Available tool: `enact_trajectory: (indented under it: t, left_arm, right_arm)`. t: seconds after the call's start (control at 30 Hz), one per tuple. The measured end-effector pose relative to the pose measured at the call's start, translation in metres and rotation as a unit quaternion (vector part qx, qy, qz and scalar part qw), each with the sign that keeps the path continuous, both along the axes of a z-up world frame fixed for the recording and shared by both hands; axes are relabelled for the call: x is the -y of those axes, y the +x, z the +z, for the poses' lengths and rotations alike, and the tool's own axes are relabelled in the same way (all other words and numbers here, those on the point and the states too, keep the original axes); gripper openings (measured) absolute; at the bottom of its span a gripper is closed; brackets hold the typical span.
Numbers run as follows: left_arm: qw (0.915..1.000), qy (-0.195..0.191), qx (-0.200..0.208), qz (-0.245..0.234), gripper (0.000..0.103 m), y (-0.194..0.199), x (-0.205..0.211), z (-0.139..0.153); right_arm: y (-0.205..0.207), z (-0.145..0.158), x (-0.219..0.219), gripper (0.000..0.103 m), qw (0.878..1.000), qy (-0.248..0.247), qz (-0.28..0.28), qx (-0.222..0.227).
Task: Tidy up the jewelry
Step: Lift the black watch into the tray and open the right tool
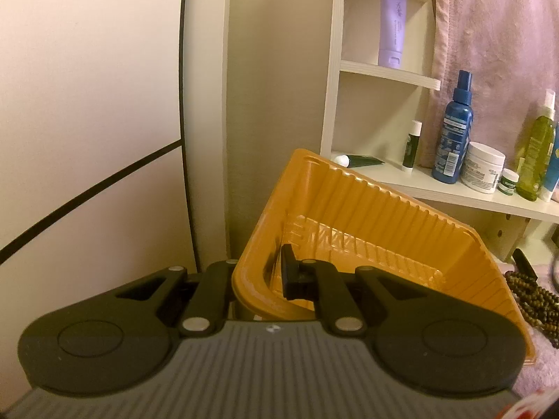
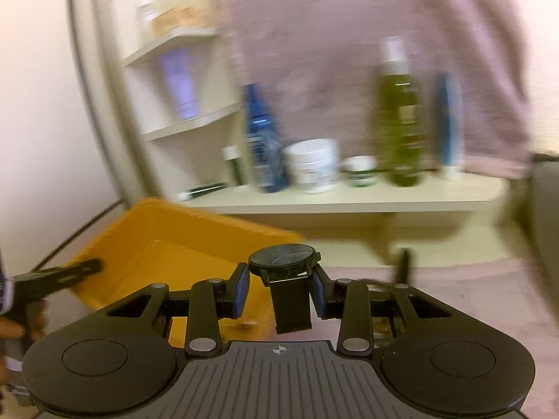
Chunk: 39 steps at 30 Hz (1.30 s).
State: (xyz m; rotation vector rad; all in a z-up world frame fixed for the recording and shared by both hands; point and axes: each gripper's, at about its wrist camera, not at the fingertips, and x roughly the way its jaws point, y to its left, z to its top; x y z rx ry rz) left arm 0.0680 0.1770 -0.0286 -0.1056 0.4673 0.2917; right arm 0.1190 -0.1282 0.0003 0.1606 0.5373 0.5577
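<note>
Left gripper (image 1: 260,276) is clamped on the near wall of the orange tray (image 1: 367,206), holding it tilted. Beads (image 1: 527,296) lie just right of the tray on pink cloth (image 1: 538,366). Right gripper (image 2: 281,288) pinches a black watch (image 2: 284,262) by its case, strap hanging down, beside the tray.

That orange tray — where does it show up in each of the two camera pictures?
Left wrist view: the orange tray fills the lower middle, tilted, its near wall pinched by the left gripper.
Right wrist view: it sits lower left, blurred, beyond the right gripper, which holds a black watch.
Shared landmark: the blue spray bottle on the shelf behind.
</note>
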Motion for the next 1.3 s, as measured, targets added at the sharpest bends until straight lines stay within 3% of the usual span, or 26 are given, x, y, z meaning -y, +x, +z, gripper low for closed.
enact_trajectory:
  t: [0.23,0.57,0.97,1.1,1.3]
  left_arm:
    - [1.0,-0.004,0.002,-0.005,0.01,0.0,-0.001,0.0]
    - [0.9999,-0.013,0.003,-0.005,0.01,0.0,-0.002,-0.002]
    - [0.9999,-0.016,0.001,-0.002,0.01,0.001,-0.002,-0.003]
    - [0.9998,-0.021,-0.002,0.001,0.01,0.003,-0.004,-0.004]
    - [0.9999,-0.016,-0.002,0.001,0.01,0.004,-0.003,-0.003]
  right_arm:
    - [0.012,-0.01,-0.06,0.037,0.998,0.021,0.053,-0.035]
    - [0.028,-0.046,-0.099,0.037,0.994,0.006,0.061,-0.095]
    - [0.034,-0.058,-0.107,0.039,0.99,-0.022,0.065,-0.121]
    - [0.032,-0.051,-0.103,0.048,0.99,-0.022,0.073,-0.119]
    - [0.025,-0.038,-0.09,0.051,0.991,-0.021,0.074,-0.112]
